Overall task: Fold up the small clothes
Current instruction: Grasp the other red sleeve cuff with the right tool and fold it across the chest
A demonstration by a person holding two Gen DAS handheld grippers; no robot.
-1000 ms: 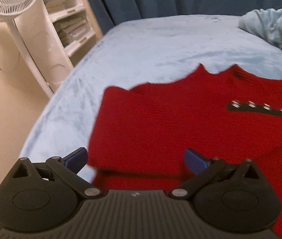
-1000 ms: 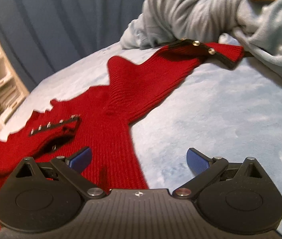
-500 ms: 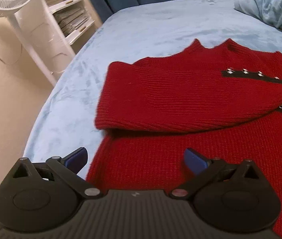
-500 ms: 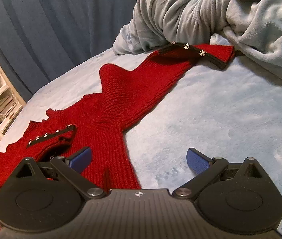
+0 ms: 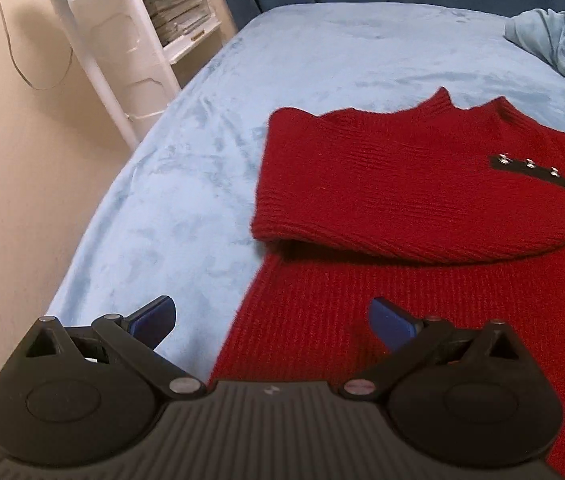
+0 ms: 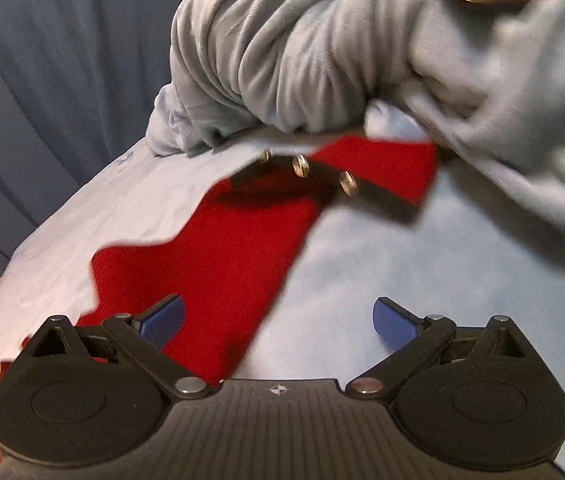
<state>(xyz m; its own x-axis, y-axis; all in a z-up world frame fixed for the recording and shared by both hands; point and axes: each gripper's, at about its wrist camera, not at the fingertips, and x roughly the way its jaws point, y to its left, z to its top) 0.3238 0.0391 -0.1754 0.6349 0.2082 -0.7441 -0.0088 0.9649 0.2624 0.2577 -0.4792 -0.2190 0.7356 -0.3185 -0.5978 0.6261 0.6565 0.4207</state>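
Both grippers gape empty over a red sweater (image 5: 422,208) on the bed (image 5: 210,168); its outstretched sleeve (image 6: 218,264) could snag under the rumpled blanket (image 6: 322,48)

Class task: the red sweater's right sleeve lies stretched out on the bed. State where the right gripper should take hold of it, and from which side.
Grip the sleeve at its cuff, the free end with the black studded band. The bunched grey blanket crowds the far side, so bring the right gripper, jaws open, in low from the near, bare bedsheet side.
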